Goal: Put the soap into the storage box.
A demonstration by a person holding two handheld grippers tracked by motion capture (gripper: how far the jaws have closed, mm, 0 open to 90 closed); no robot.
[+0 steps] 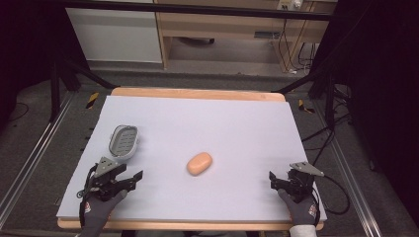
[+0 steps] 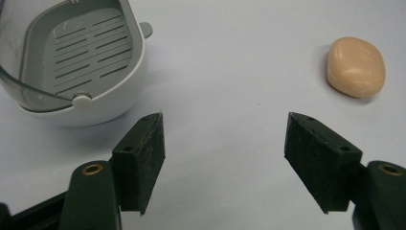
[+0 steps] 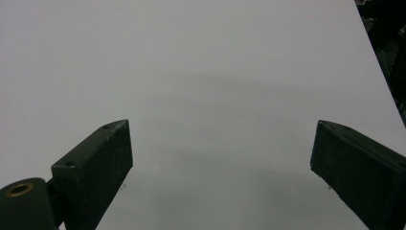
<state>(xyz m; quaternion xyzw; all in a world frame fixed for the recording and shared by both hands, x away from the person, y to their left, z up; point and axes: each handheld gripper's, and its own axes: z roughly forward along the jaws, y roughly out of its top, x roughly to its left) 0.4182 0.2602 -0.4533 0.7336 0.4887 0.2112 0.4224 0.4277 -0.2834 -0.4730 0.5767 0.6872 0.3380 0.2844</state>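
A peach-coloured bar of soap (image 1: 199, 163) lies near the middle of the pale table top (image 1: 207, 123). A grey and white soap dish (image 1: 123, 141) with a slotted insert stands to its left. My left gripper (image 1: 129, 178) rests low at the near left, just in front of the dish, jaws wide apart and empty. In the left gripper view the soap dish (image 2: 76, 57) is at upper left and the soap (image 2: 356, 67) at upper right, beyond the left gripper (image 2: 224, 143). My right gripper (image 1: 276, 181) sits at the near right, open, over bare table; the right gripper (image 3: 220, 153) holds nothing.
The table's wooden edge (image 1: 197, 94) runs along the far side. Beyond it are a floor with cables (image 1: 296, 54) and wooden furniture. Black frame legs (image 1: 74, 74) stand at both far corners. Bare table surface lies between the soap and the right gripper.
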